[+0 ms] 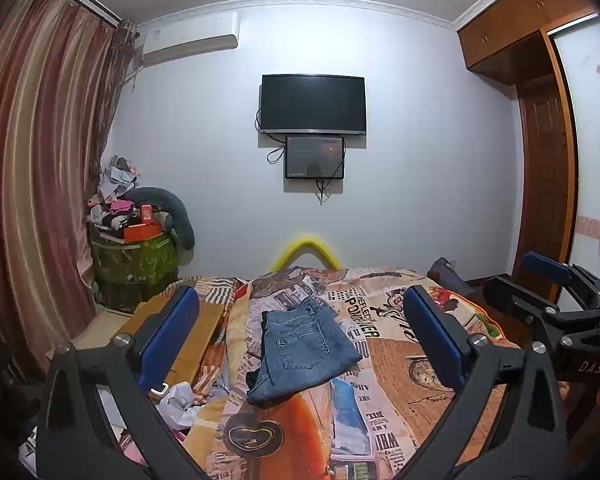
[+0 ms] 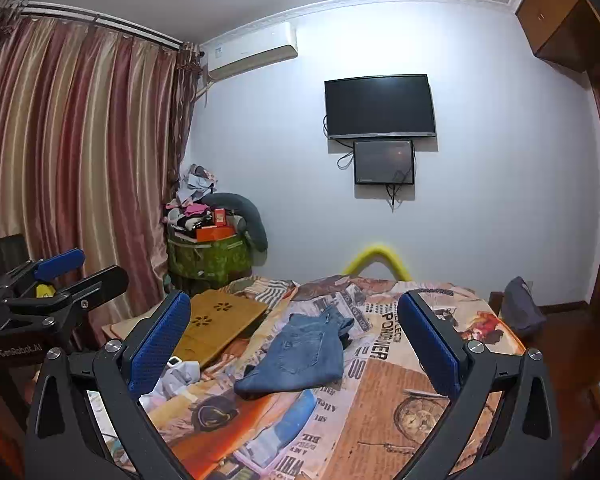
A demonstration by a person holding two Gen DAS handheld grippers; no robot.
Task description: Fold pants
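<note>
A pair of blue jeans (image 1: 304, 352) lies folded into a compact bundle on the newspaper-print bedspread (image 1: 400, 364), back pocket up. My left gripper (image 1: 300, 294) stands wide open just short of the jeans, with nothing between its blue pads. The right wrist view shows the same jeans (image 2: 300, 356) ahead of my right gripper (image 2: 294, 300), also wide open and holding nothing. Each gripper shows in the other's view: the right gripper (image 1: 520, 278) at the right edge, the left gripper (image 2: 88, 268) at the left edge. Neither touches the cloth.
A wooden lap board (image 2: 216, 328) lies left of the jeans, with crumpled white cloth (image 2: 176, 376) in front of it. A dark bag (image 2: 520, 308) sits at the bed's far right corner. A green bin (image 2: 208, 260) piled with clothes stands by the curtain (image 2: 80, 140).
</note>
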